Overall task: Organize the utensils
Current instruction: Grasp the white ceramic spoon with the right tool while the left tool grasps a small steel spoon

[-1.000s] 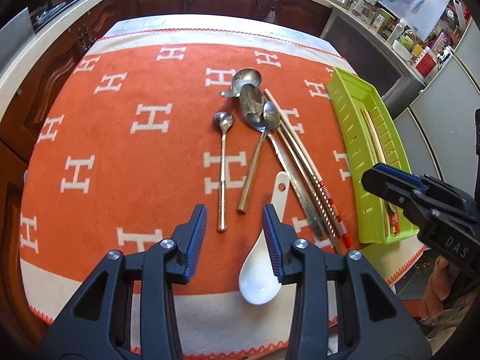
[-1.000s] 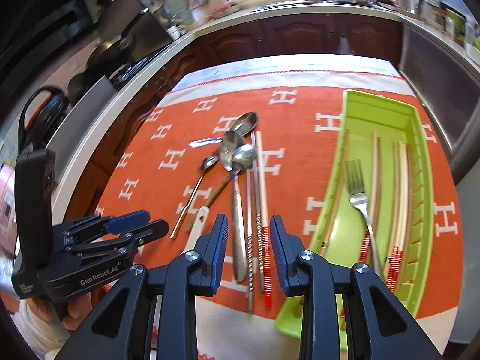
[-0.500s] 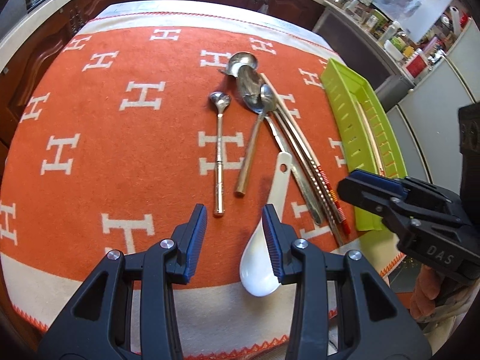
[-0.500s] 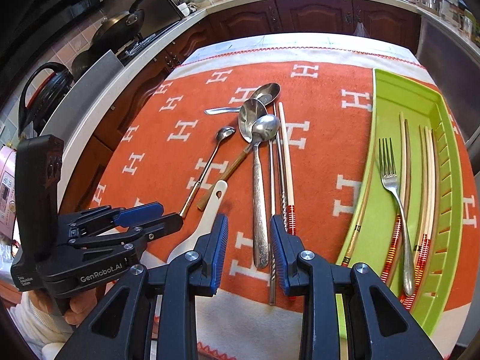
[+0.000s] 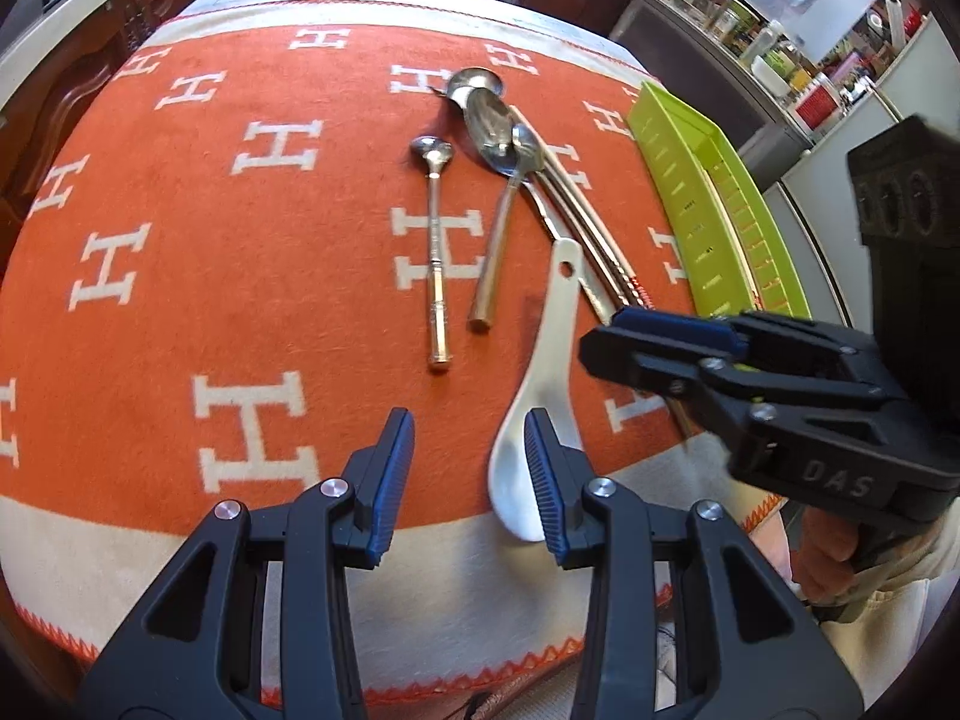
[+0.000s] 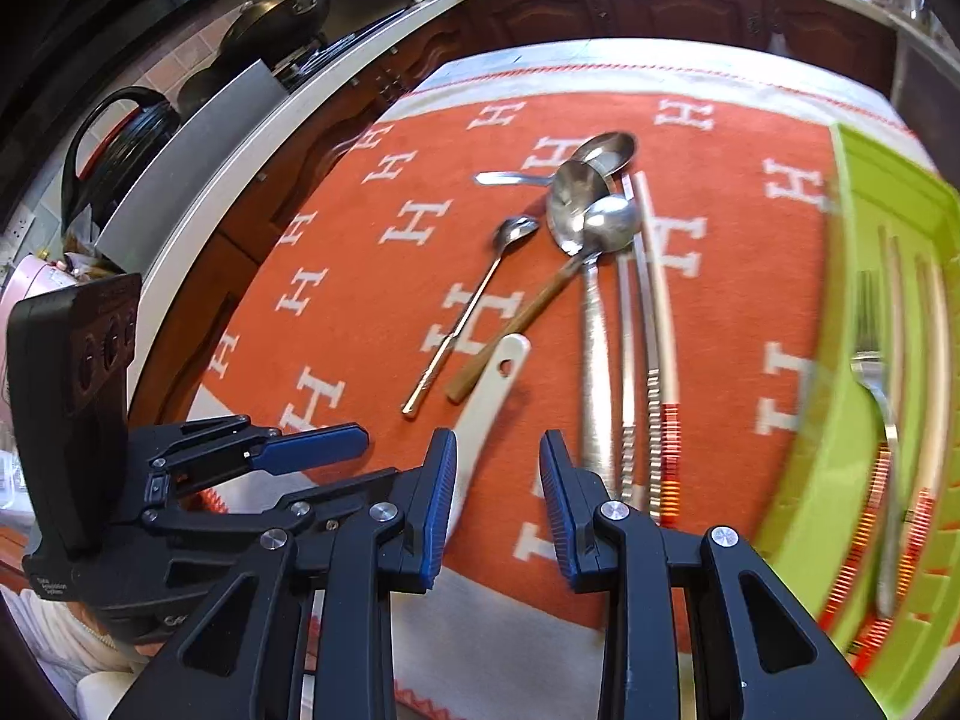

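Observation:
Loose utensils lie on an orange cloth (image 5: 180,276): a white ceramic spoon (image 5: 540,372), a small silver spoon (image 5: 437,252), a wooden-handled spoon (image 5: 498,252), larger metal spoons (image 6: 594,228) and chopsticks (image 6: 660,324). My left gripper (image 5: 468,450) hovers open near the front edge, and its right finger hides part of the white spoon's bowl. My right gripper (image 6: 495,468) is open too, with bare cloth between its fingers; the white spoon's handle (image 6: 492,384) is just to its left and a long metal spoon (image 6: 594,360) to its right. The right gripper (image 5: 600,339) also shows in the left wrist view.
A green tray (image 6: 852,300) at the cloth's right edge holds a fork (image 6: 876,372) and several chopsticks. Kitchen counters and dark cabinets ring the table. A person's hand (image 5: 828,552) holds the right gripper. The left gripper (image 6: 372,459) sits low left in the right wrist view.
Both grippers have sunk closer to the cloth and tilted further down. The right gripper has drifted left, nearer the white spoon's handle. Jaw gaps are unchanged and no utensil has moved.

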Motion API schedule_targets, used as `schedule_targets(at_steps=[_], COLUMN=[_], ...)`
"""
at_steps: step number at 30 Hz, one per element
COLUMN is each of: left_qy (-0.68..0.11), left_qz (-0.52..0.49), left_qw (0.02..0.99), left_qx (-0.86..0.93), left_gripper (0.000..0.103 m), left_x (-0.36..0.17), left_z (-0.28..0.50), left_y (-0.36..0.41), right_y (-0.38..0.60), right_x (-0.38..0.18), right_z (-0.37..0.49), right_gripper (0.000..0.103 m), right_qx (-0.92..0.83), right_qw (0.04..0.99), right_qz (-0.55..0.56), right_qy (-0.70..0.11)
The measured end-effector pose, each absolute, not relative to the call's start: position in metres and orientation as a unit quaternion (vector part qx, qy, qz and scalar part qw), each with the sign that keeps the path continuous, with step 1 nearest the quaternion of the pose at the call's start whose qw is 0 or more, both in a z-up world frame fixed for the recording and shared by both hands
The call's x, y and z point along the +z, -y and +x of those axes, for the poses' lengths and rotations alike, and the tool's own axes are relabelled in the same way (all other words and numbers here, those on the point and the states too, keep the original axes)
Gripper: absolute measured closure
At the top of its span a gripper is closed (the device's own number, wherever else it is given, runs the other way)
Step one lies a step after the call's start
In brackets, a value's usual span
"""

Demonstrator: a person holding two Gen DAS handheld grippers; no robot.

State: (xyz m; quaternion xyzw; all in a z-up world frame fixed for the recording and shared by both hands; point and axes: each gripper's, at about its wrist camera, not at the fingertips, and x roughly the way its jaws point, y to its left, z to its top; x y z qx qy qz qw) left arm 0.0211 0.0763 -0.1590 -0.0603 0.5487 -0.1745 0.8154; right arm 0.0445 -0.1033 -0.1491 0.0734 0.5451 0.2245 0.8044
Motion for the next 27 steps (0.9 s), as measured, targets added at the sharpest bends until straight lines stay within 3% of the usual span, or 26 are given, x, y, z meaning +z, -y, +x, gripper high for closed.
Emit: schedule_targets(at_steps=[9, 13, 20, 27], left_qy=[-0.544, -0.541, -0.533, -0.526], left_qz=[-0.090, -0.101, -0.113, -0.146], left_qw=[0.820, 0.822, 0.825, 0.823], left_qx=[-0.154, -0.149, -0.149, -0.158], left_gripper=[0.068, 0.068, 0.068, 0.068], left_x=[-0.161, -0.160, -0.157, -0.163], left_z=[0.025, 0.032, 0.065, 0.122], left_y=[-0.098, -0.102, -0.101, -0.094], right_y=[0.087, 0.088, 0.098, 0.117], right_x=[-0.177, -0.181, -0.171, -0.154], right_z=[0.050, 0.051, 0.052, 0.054], right_gripper=[0.074, 0.092, 0.099, 0.099], right_qx=[0.244, 0.246, 0.236, 0.217], right_qw=[0.796, 0.793, 0.808, 0.821], right_qz=[0.089, 0.100, 0.103, 0.113], right_qy=[-0.547, -0.549, -0.530, -0.516])
